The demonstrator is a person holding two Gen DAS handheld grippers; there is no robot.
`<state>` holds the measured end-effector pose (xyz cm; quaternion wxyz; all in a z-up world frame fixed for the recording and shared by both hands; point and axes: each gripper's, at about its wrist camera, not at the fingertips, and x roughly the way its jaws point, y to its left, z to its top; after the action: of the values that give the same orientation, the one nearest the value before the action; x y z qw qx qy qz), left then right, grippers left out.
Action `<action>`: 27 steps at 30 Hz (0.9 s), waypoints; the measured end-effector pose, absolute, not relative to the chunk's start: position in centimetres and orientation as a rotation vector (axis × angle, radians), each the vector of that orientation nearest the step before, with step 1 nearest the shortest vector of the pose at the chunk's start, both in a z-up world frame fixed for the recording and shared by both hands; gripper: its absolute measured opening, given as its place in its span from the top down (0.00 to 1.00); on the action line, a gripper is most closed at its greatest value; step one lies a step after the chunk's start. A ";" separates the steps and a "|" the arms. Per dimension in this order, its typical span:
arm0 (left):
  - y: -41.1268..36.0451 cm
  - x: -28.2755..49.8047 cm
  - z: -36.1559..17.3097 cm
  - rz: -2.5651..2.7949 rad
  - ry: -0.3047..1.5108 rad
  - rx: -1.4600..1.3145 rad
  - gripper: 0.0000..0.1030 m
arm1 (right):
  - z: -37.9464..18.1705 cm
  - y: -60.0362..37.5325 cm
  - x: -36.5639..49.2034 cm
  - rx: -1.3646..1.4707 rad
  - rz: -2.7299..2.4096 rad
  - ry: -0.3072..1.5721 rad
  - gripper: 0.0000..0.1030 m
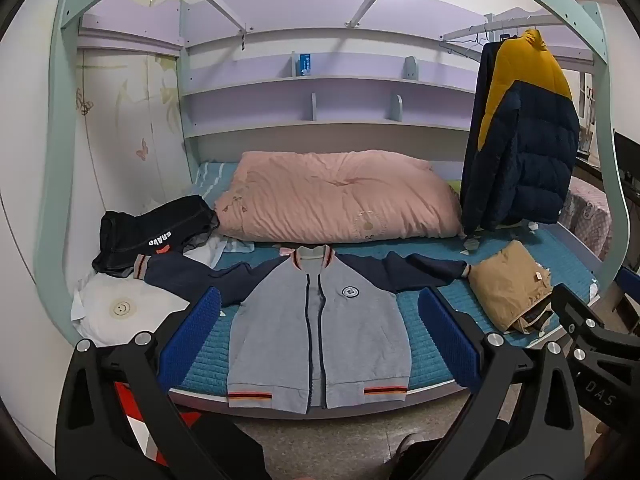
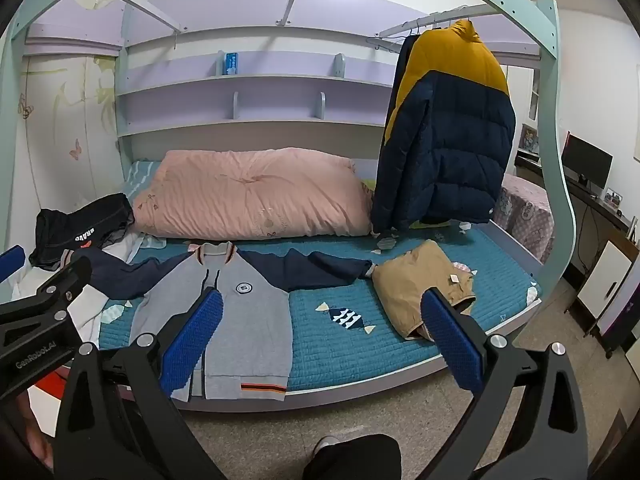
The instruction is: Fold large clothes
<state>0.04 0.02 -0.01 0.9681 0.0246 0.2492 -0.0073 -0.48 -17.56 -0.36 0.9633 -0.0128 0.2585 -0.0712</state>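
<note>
1. Step in hand: approach, before any fold. The grey jacket (image 1: 320,320) lies flat, front up and zipped, on the bed (image 1: 432,360), hem at the near edge, navy sleeves spread left and right.
2. The left hand-held gripper (image 1: 320,344) and the right hand-held gripper (image 2: 324,340) both stand fully open and hold nothing, short of the bed.
3. Next move, as judged: pinch a sleeve cuff and shoulder, then fold inward.
4. Clearances: the tan folded garment (image 1: 508,284) touches the right cuff; black clothing (image 1: 152,232) crowds the left cuff; the pink quilt (image 1: 336,196) bounds the far side. Open mattress lies right of the jacket body.
</note>
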 end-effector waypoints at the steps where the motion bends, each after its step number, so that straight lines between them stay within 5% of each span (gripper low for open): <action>1: 0.0 0.1 0.0 -0.013 0.504 0.051 0.04 | -0.4 -17.6 -0.5 -0.026 -0.144 0.522 0.07; 27: -0.1 0.3 0.3 -0.022 0.498 0.035 0.04 | -0.5 -17.9 0.0 -0.019 -0.149 0.519 0.07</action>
<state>0.30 -0.06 0.29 0.9689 0.0173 0.2465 -0.0110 0.04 -17.86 -0.47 0.9637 -0.0092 0.2564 -0.0736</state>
